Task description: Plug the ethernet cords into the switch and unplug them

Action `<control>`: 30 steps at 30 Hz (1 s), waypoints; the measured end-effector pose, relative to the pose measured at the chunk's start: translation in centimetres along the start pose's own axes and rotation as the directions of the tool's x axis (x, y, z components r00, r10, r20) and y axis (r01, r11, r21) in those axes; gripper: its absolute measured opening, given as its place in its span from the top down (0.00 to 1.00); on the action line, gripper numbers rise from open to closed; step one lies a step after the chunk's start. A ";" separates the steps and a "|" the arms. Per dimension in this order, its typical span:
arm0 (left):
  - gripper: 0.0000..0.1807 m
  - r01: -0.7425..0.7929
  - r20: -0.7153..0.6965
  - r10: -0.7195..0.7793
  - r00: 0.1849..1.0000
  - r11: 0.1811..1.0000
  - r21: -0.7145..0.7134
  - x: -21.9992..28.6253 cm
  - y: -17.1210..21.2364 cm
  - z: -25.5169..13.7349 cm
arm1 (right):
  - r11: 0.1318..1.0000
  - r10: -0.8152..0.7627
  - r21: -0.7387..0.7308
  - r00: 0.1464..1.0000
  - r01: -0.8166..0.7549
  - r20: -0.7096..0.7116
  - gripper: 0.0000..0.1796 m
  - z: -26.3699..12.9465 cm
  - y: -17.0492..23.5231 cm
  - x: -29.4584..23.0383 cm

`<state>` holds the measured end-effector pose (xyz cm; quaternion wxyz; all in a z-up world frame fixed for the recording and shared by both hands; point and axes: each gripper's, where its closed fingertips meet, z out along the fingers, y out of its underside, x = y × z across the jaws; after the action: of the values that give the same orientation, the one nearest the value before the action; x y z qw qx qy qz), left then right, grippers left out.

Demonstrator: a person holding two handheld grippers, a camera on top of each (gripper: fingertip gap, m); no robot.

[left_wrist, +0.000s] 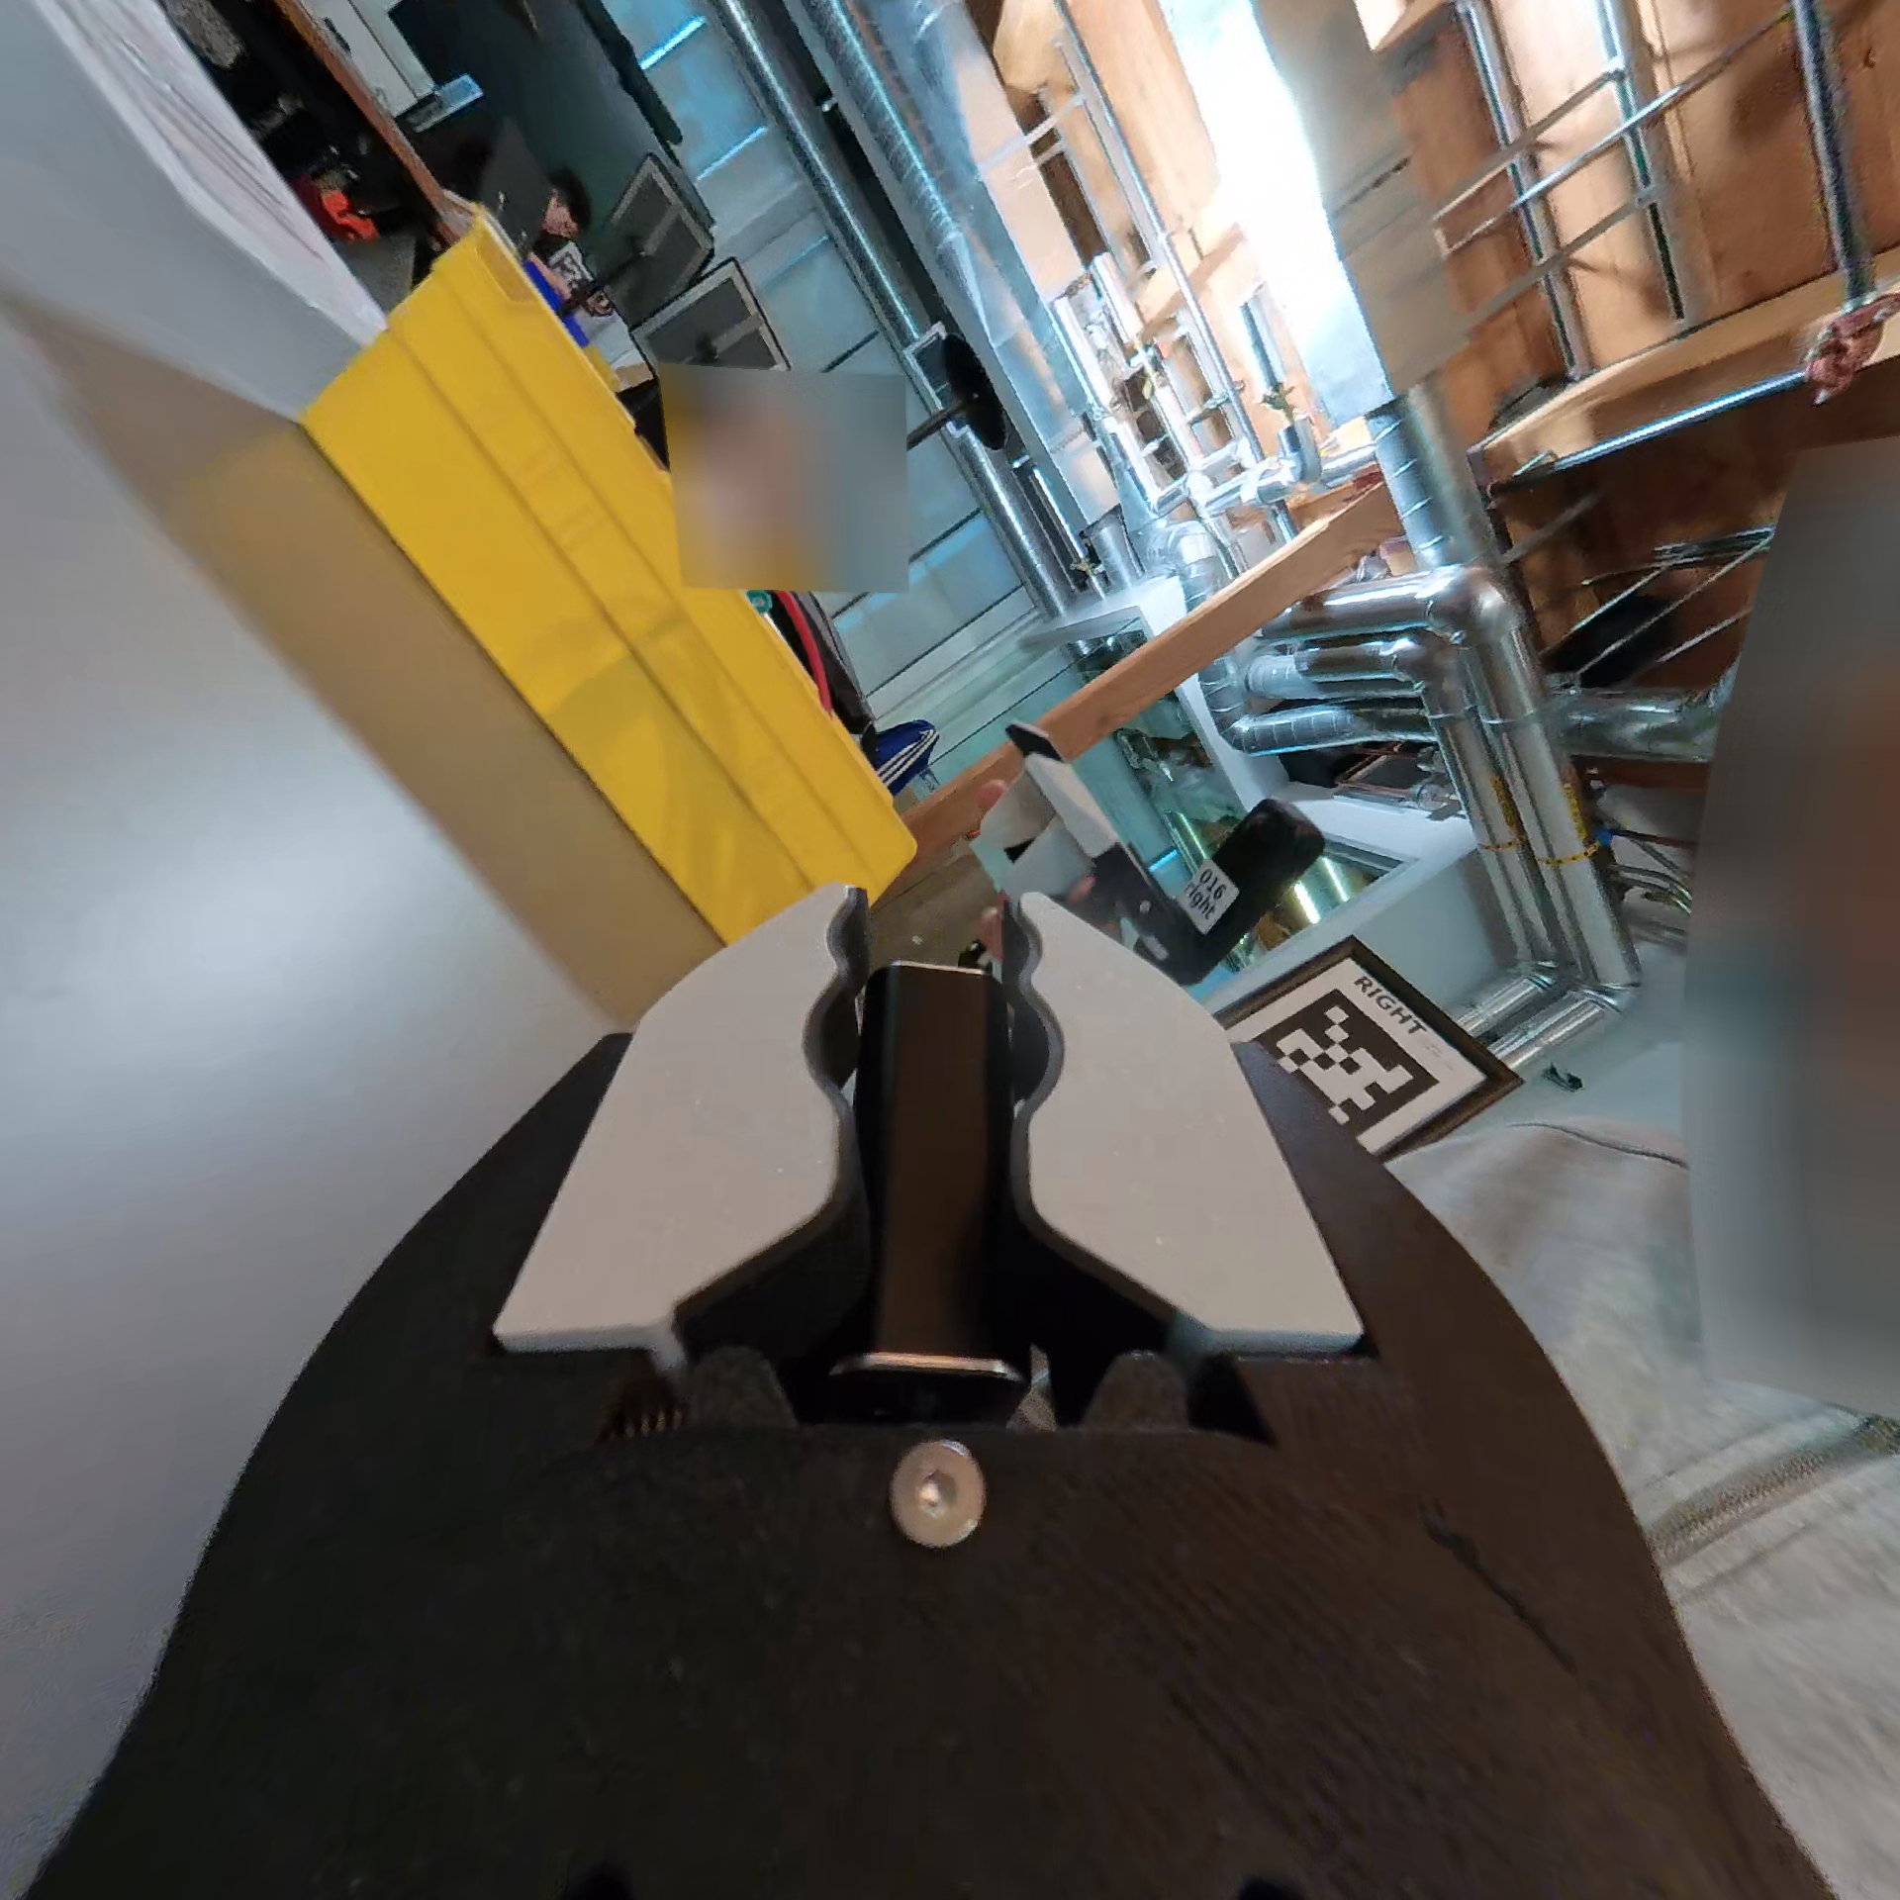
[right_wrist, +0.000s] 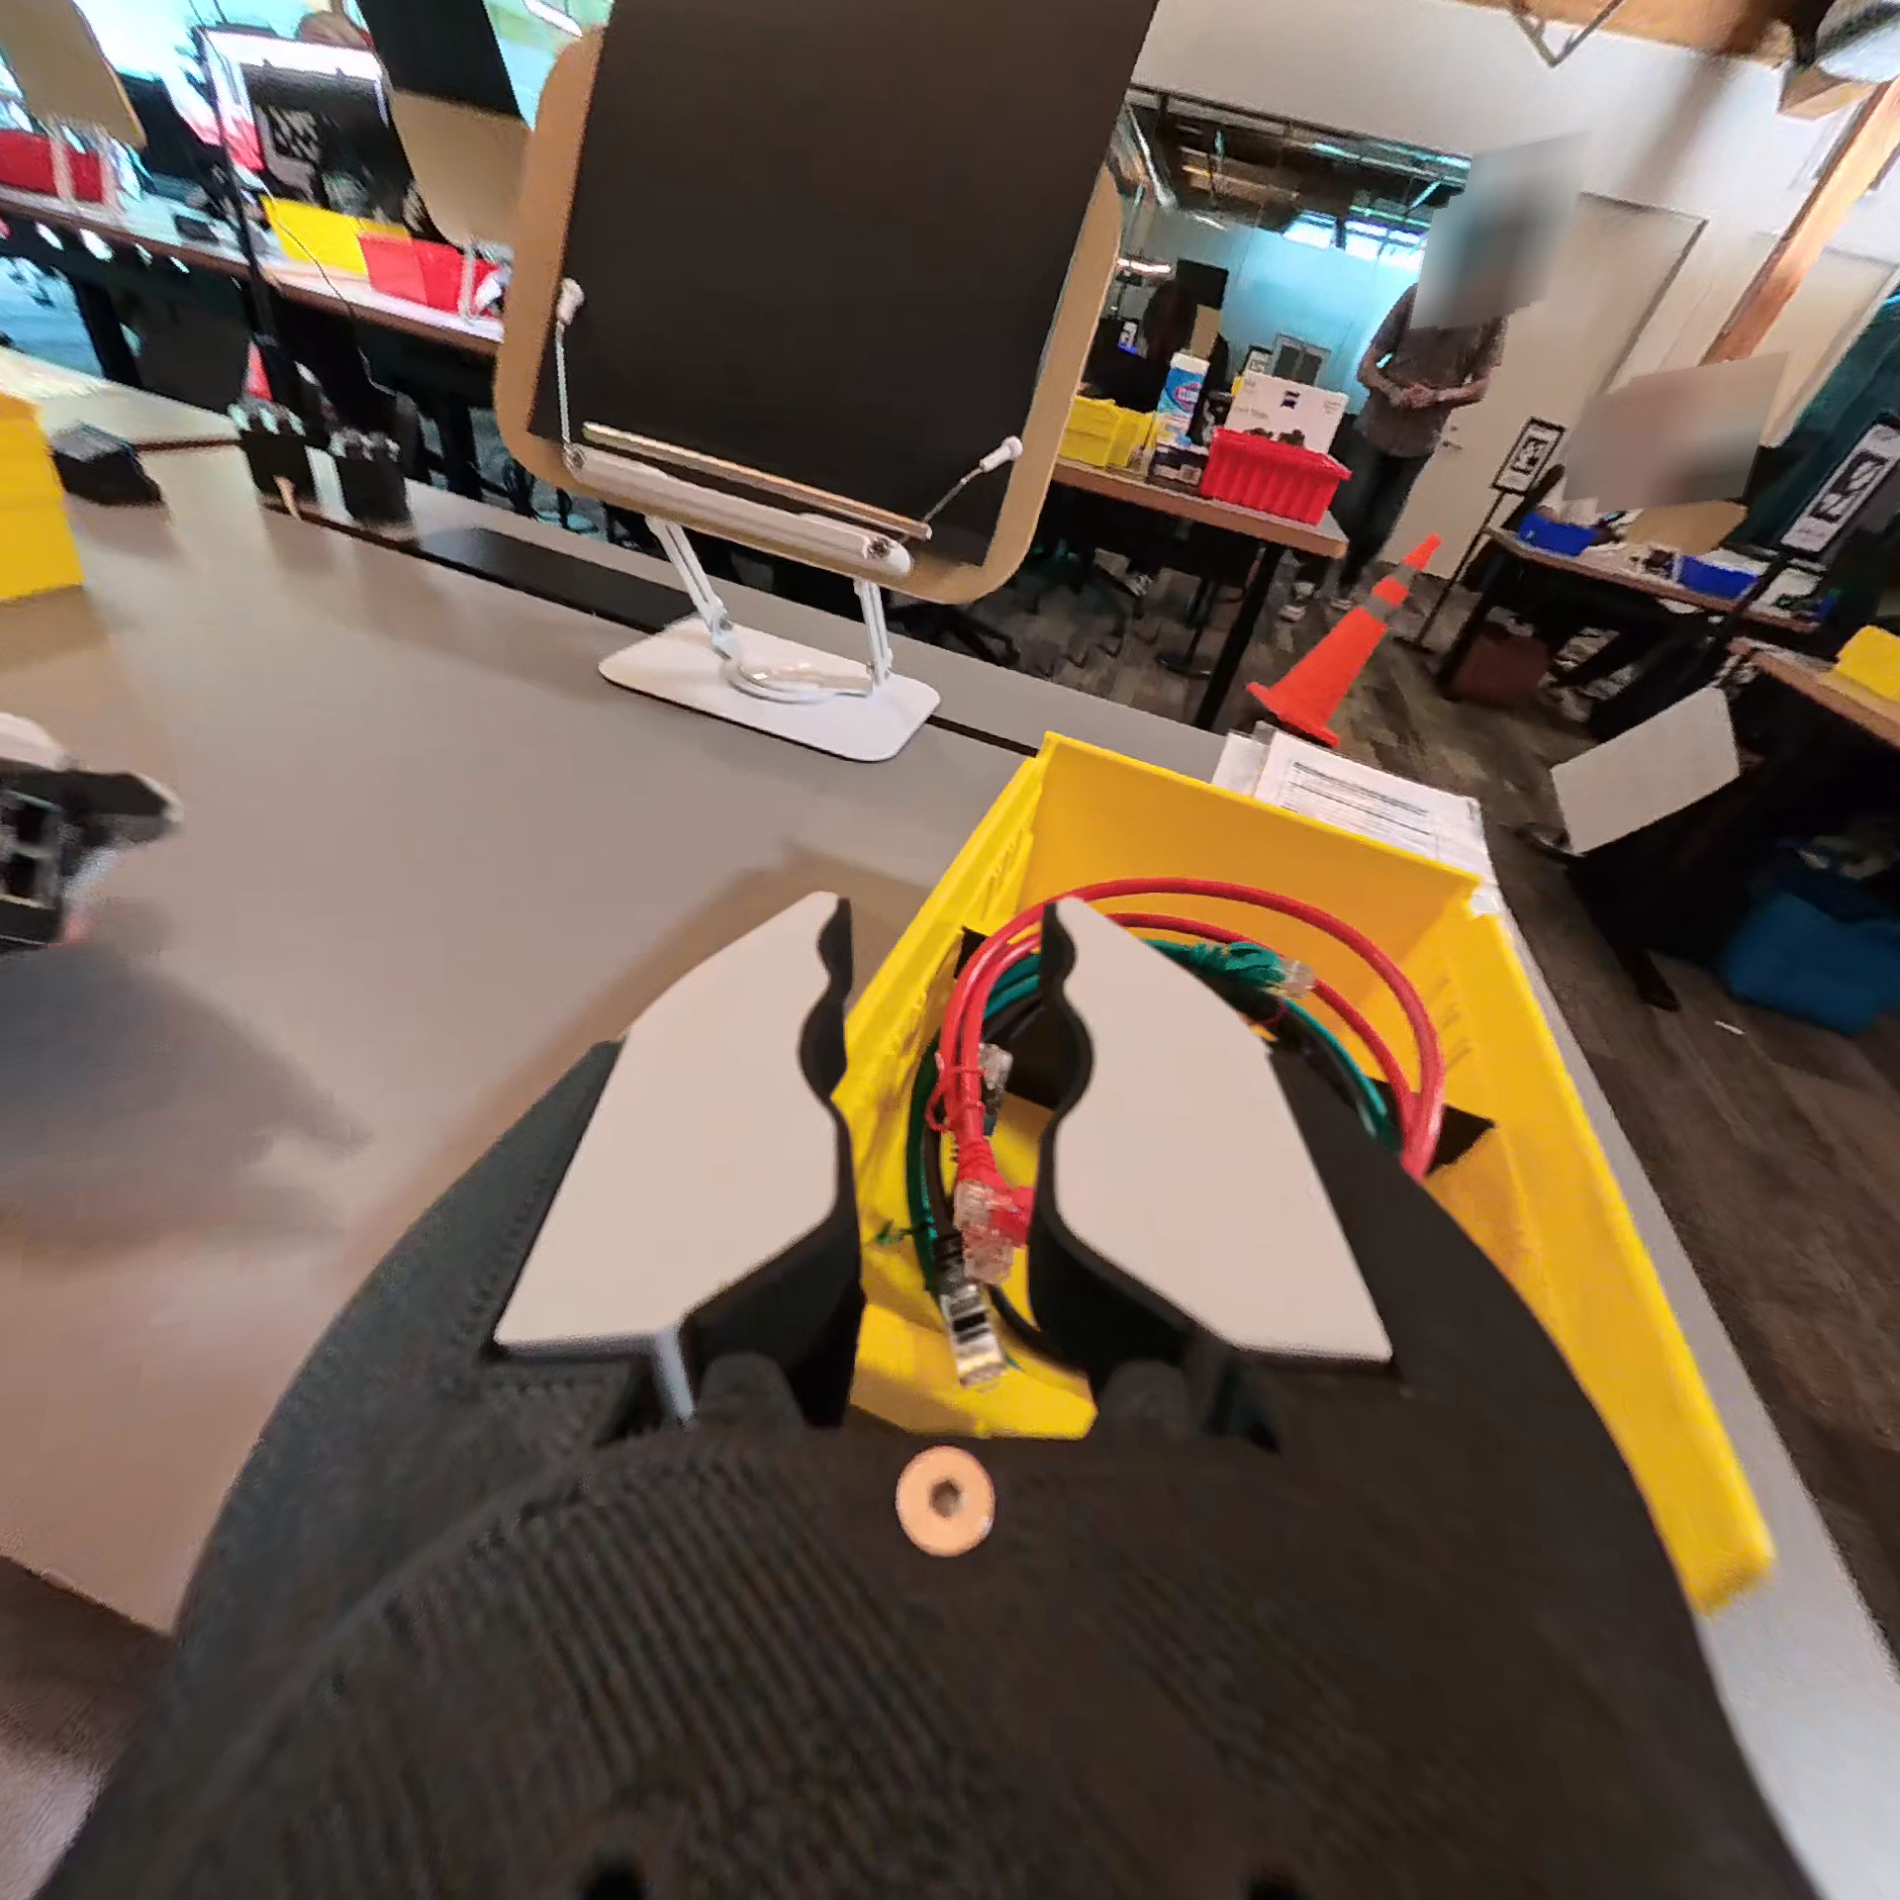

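Inspector: What is noted on the tabletop [right_wrist: 411, 781], largest item first?

Recorder: A yellow bin [right_wrist: 1542, 1213] is seen at the right edge of the tabletop, with a black panel on a white stand [right_wrist: 823, 257] set well behind it. Coiled inside the bin are the red cord [right_wrist: 1424, 1038], the green cord [right_wrist: 1249, 961] and a black cord, its metal-shelled plug [right_wrist: 972, 1326] lying nearest the camera.

Inspector: And the switch?

Recorder: A black boxy body [left_wrist: 925, 1162], judged to be the switch, is clamped between the fingers of the left gripper [left_wrist: 934, 930] and is tilted up off the tabletop. It is also glimpsed, blurred, at the left edge of the right wrist view.

Inspector: The right gripper [right_wrist: 946, 925]?

Recorder: It is held above the bin with its fingers apart; nothing is gripped.

Inspector: Risks?

Recorder: The cords are tangled, so a second cord may be dragged out with the first. A plug gripped on its latch tab may be misaligned. The switch, held at an angle, may slip when a plug is pressed in.
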<state>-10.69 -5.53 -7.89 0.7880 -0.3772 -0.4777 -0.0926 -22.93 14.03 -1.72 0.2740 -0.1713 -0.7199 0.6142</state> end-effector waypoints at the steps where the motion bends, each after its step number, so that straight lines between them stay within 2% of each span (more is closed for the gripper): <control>1: 0.87 -0.005 -0.005 0.005 1.000 1.000 -0.002 0.3 -0.4 1.0 | 1.000 0.026 0.004 0.999 -0.026 0.022 0.81 -0.1 0.1 -0.4; 4: 0.87 -0.079 0.010 0.079 0.997 0.997 -0.020 1.0 -2.4 5.1 | 0.996 0.091 -0.008 0.992 -0.091 0.086 0.81 -0.3 1.0 -1.6; 9: 0.87 -0.302 0.020 0.310 0.951 0.938 -0.167 1.5 -5.8 15.1 | 0.977 0.211 -0.059 0.960 -0.204 0.184 0.82 -1.3 2.9 -3.8; 13: 0.87 -0.453 0.059 0.497 0.866 0.828 -0.331 -0.6 -8.9 23.4 | 0.936 0.352 -0.090 0.891 -0.341 0.288 0.83 -2.9 2.9 -6.0; 16: 0.86 -0.492 0.074 0.624 0.778 0.678 -0.546 -3.9 -9.4 28.8 | 0.943 0.332 -0.091 0.898 -0.319 0.290 0.83 -4.0 3.0 -6.5; 18: 0.86 -0.432 0.092 0.660 0.746 0.584 -0.687 -6.9 -8.9 31.5 | 0.966 0.256 -0.090 0.935 -0.240 0.246 0.83 -4.6 3.5 -5.9; 19: 0.86 -0.360 0.129 0.647 0.751 0.565 -0.742 -8.5 -8.6 32.4 | 0.977 0.210 -0.090 0.953 -0.195 0.218 0.83 -4.9 3.7 -5.5; 22: 0.86 -0.187 0.216 0.562 0.798 0.572 -0.798 -12.0 -7.7 34.7 | 0.994 0.069 -0.093 0.987 -0.055 0.147 0.83 -5.7 4.1 -4.2; 25: 0.86 -0.046 0.260 0.563 0.785 0.471 -0.881 -15.0 -5.6 34.7 | 0.993 -0.053 -0.098 0.996 0.060 0.068 0.84 -6.3 4.2 -2.6; 27: 0.86 0.016 0.279 0.565 0.777 0.425 -0.905 -16.3 -4.4 34.4 | 0.991 -0.079 -0.102 0.996 0.084 0.048 0.85 -6.6 4.4 -1.8; 30: 0.86 0.128 0.330 0.505 0.797 0.394 -0.910 -17.3 -2.6 33.7 | 0.991 -0.008 -0.130 0.997 0.017 0.074 0.85 -6.4 5.3 -1.3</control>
<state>-44.17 11.99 -12.08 0.2833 -0.8029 -0.5100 -0.1226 -18.54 19.33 -6.50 0.2395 -0.1616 -0.7692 0.5700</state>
